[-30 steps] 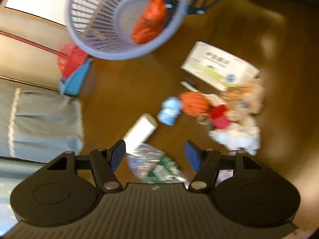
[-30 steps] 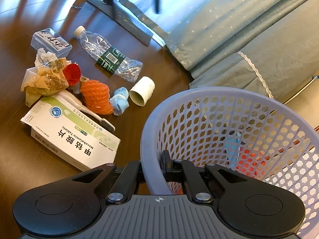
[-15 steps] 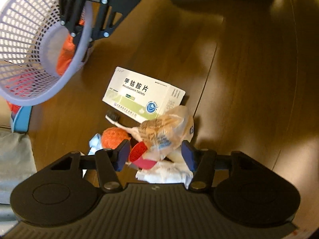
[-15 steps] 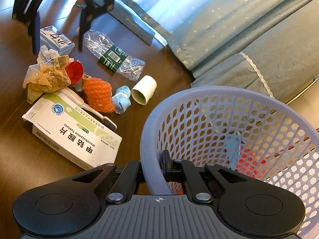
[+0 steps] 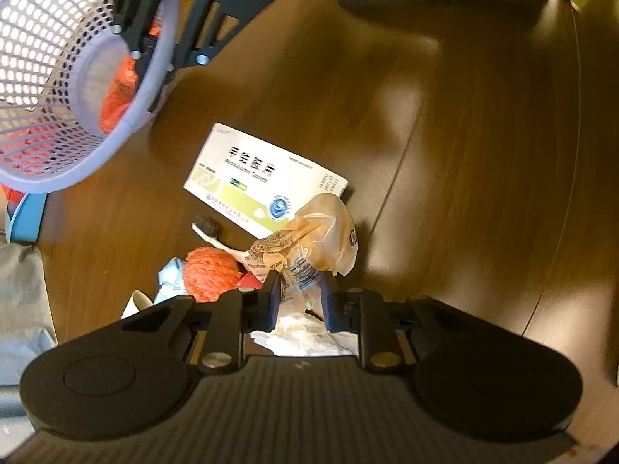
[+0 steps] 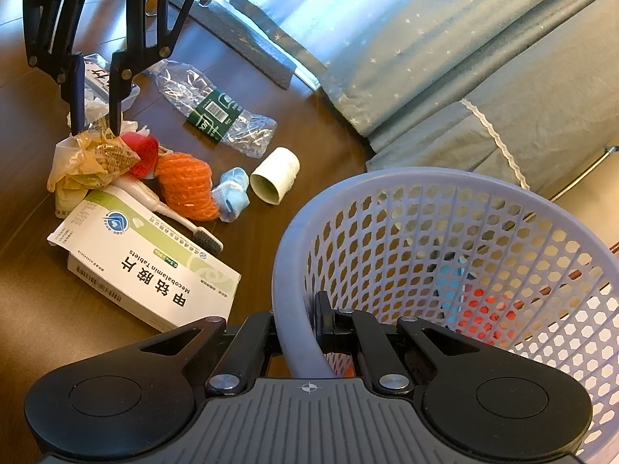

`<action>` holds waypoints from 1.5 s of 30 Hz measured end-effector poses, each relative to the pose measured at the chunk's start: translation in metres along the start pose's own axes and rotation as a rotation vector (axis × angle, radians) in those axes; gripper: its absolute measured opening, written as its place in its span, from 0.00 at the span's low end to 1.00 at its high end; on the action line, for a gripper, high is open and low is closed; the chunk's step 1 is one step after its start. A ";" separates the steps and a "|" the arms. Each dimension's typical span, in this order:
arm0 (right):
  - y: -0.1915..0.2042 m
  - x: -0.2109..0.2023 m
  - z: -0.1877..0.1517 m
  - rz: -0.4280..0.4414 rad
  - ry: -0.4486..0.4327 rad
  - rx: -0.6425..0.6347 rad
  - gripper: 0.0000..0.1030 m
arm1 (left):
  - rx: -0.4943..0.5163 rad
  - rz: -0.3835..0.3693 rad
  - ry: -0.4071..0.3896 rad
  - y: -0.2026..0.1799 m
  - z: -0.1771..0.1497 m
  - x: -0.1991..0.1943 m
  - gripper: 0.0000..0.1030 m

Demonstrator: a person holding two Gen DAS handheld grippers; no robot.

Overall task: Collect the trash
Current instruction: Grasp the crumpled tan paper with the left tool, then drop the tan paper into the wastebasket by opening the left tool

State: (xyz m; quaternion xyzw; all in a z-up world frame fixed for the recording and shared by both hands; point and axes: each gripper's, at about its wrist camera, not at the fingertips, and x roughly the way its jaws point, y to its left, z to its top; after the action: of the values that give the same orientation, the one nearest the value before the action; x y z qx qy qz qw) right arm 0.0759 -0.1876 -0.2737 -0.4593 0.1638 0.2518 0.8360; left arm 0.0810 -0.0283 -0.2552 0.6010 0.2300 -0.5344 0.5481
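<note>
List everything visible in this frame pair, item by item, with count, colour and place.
Basket: one, lavender, held tilted above the floor, orange trash inside.
Medicine box: one, white and green, on the floor near the basket.
Crumpled wrapper: one, tan, between the left fingers.
Toothbrush: one, white, against the box.
Orange net: one, mid-pile.
Red cap: one, beside the wrapper.
Blue wad: one, beside the net.
Paper tube: one, white, lying down.
Crushed bottle: one, clear, green label.
Tissue: white, under the left gripper.
Curtain: blue-grey.
Left gripper: black, closing on the wrapper.
Right gripper: black, clamping the basket rim.
</note>
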 end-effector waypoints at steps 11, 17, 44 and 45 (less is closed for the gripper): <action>0.000 0.000 0.000 0.000 0.001 0.001 0.01 | -0.038 0.068 -0.001 0.030 0.004 -0.038 0.16; 0.000 0.000 0.000 0.002 0.007 0.000 0.01 | -0.056 0.141 -0.010 0.055 0.006 -0.061 0.17; -0.005 0.000 0.005 0.004 0.018 0.015 0.01 | -0.190 0.397 -0.196 0.154 0.096 -0.062 0.45; -0.005 0.001 0.005 0.003 0.018 0.017 0.01 | -0.206 0.394 -0.188 0.154 0.090 -0.064 0.45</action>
State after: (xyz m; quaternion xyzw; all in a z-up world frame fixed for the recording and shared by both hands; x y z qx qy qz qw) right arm 0.0793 -0.1853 -0.2679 -0.4540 0.1740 0.2476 0.8381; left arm 0.1583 -0.1355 -0.1191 0.5229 0.1096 -0.4446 0.7189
